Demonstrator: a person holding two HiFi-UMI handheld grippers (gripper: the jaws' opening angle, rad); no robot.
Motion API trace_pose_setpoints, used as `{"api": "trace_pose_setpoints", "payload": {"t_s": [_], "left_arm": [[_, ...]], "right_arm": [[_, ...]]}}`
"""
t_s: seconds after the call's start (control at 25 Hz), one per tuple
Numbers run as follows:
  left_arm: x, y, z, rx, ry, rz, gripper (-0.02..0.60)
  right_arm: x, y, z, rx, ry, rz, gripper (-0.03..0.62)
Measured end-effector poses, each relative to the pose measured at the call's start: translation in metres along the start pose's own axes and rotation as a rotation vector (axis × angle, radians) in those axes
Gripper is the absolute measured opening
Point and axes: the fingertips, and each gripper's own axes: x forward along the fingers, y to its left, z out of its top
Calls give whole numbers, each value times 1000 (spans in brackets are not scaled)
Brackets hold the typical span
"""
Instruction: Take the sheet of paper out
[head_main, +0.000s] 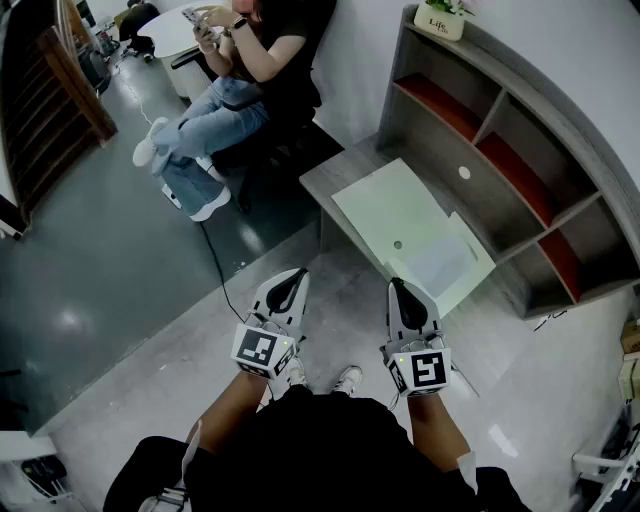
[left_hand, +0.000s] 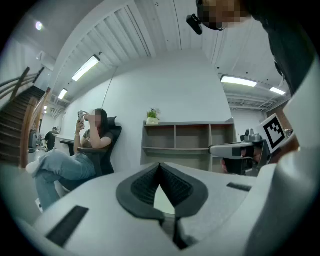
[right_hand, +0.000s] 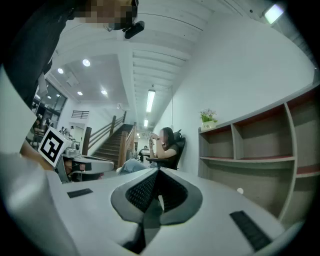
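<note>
A white sheet of paper (head_main: 441, 257) lies on a pale green mat (head_main: 392, 205) on the grey desk (head_main: 335, 170) ahead of me. Both grippers are held level, side by side, short of the desk's near edge. The left gripper (head_main: 292, 276) is over the floor to the left of the desk corner, its jaws shut with nothing between them (left_hand: 160, 166). The right gripper (head_main: 397, 286) points at the mat's near edge, its ribbed pads meeting at the tips (right_hand: 157, 171), also empty. Neither touches the paper.
A grey shelf unit (head_main: 500, 150) with red-lined compartments rises behind the desk, a potted plant (head_main: 440, 18) on top. A person sits on a chair (head_main: 240, 75) at the upper left. A black cable (head_main: 215, 262) runs across the floor. Wooden stairs (head_main: 60, 90) stand far left.
</note>
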Motion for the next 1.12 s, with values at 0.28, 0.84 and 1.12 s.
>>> {"api": "trace_pose_setpoints", "payload": {"t_s": [0.28, 0.84, 1.12], "left_arm": [[-2, 1, -5, -29, 6, -7, 5], [-17, 24, -9, -42, 25, -23, 5], [-21, 40, -14, -43, 24, -78, 5]], "right_arm": [[6, 8, 3, 1, -22, 1, 23], [22, 31, 10, 40, -79, -44, 23], [28, 46, 3, 34, -48, -96, 23]]}}
